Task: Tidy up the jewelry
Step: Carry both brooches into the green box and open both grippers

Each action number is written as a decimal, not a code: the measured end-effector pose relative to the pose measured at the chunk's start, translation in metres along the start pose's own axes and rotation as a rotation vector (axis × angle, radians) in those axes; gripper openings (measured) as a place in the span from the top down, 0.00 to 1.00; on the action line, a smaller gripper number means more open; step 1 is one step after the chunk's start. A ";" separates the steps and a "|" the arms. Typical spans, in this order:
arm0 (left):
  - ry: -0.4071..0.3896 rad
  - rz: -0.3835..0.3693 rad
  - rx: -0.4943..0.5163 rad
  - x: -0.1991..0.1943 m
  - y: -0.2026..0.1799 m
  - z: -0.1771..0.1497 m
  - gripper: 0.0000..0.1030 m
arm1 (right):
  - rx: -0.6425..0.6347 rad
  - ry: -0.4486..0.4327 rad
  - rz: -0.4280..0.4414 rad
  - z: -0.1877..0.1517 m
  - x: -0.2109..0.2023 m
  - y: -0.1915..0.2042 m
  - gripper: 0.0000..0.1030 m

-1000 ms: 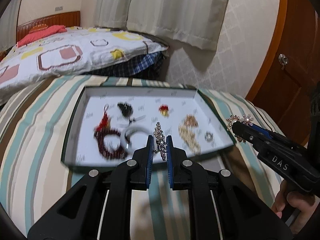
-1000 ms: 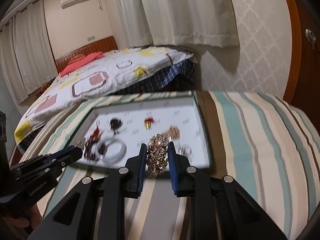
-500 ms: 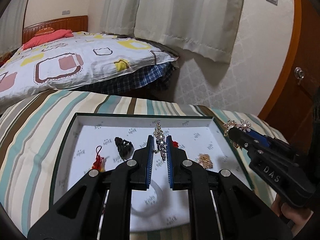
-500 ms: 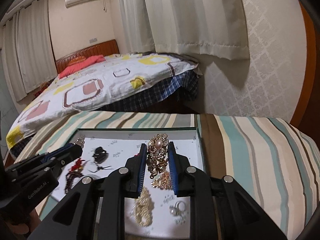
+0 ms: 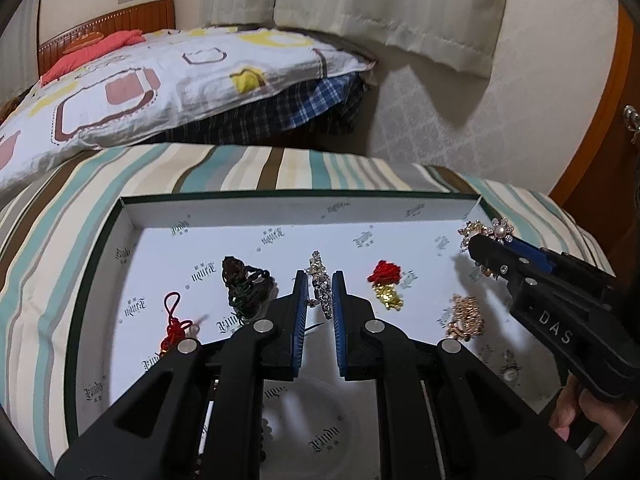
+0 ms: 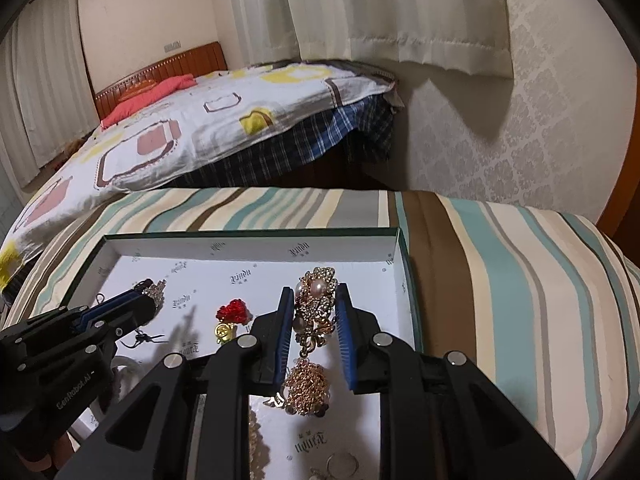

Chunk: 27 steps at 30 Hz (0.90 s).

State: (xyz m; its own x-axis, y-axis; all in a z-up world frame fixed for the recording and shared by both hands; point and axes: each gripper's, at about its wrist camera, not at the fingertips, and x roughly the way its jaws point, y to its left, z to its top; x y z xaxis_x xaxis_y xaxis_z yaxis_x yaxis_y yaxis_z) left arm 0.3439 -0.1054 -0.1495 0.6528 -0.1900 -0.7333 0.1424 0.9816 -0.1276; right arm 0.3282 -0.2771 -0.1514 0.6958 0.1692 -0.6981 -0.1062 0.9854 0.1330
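Left wrist view: the left gripper (image 5: 319,294) is clamped on a silver rhinestone brooch (image 5: 320,285), held above the white-lined tray (image 5: 304,208) on the striped bedcover (image 5: 48,248). The right gripper (image 6: 313,320) pinches a gold pearl brooch (image 6: 316,304) over the tray's right side. A red rose pin (image 5: 385,276), a red knot charm (image 5: 175,322) and what looks like a dark tassel (image 5: 244,288) lie on the tray floor.

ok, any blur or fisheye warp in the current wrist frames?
Left wrist: tray and crystal brooch sharp, far tray rim bows, corners vignetted. Right wrist: pearl brooch crisp, left gripper throws a soft shadow onto the tray floor, same dark corners.
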 end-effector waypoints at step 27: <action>0.134 0.048 0.021 0.026 -0.005 0.007 0.88 | 0.002 0.129 -0.026 0.005 0.022 0.000 0.79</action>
State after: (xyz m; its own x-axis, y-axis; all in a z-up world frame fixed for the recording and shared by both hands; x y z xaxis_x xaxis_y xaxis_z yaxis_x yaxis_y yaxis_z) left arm 0.3655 -0.1151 -0.1637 0.5544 -0.1372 -0.8208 0.1303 0.9885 -0.0772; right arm 0.3471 -0.2738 -0.1632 0.6013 0.1452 -0.7857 -0.0877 0.9894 0.1157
